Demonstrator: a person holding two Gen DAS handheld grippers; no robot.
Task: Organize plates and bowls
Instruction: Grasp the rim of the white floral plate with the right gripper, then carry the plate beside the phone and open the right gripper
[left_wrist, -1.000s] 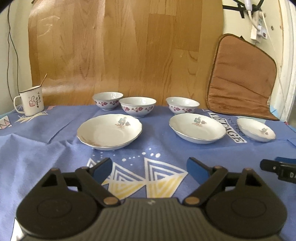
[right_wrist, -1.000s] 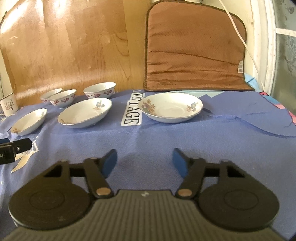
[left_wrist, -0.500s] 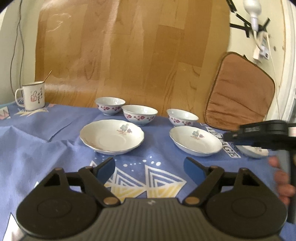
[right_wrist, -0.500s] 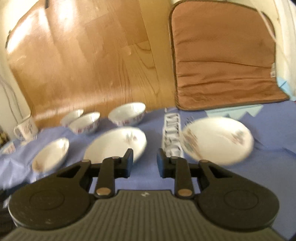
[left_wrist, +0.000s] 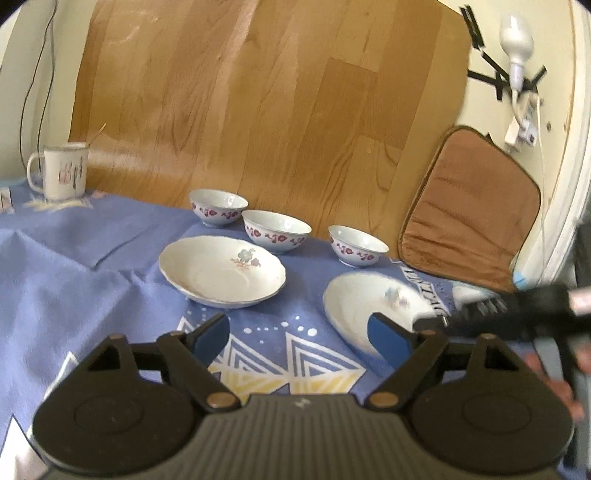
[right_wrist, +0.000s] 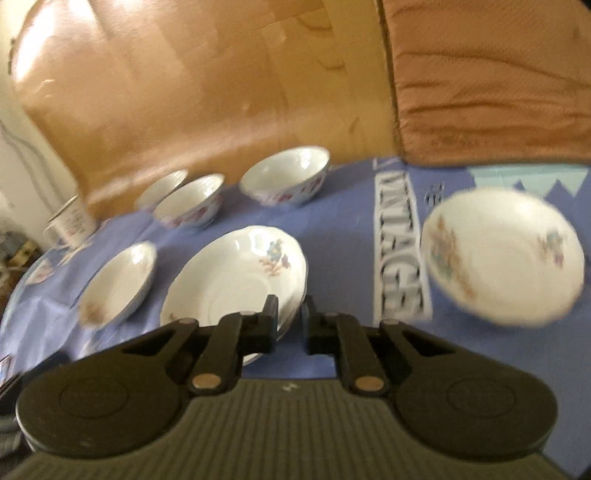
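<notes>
Middle plate (right_wrist: 236, 280) rim between closing right tool (right_wrist: 289, 325) jaws

The left tongs (left_wrist: 297, 334) fill the lower part of the left wrist view, their two blue-padded fingers (left_wrist: 211, 332) spread wide with nothing between them, pointing gently downward. The right tongs (right_wrist: 289, 320) sit at the bottom centre of the right wrist view, tilted more steeply down; their jaws are closing, a narrow gap left between the black fingertips (right_wrist: 270, 309), and whether they pinch anything cannot be told. In the left wrist view the right tongs reach in blurred from the right edge, with the person's hand (left_wrist: 554, 373) gripping the handle at lower right.
</notes>
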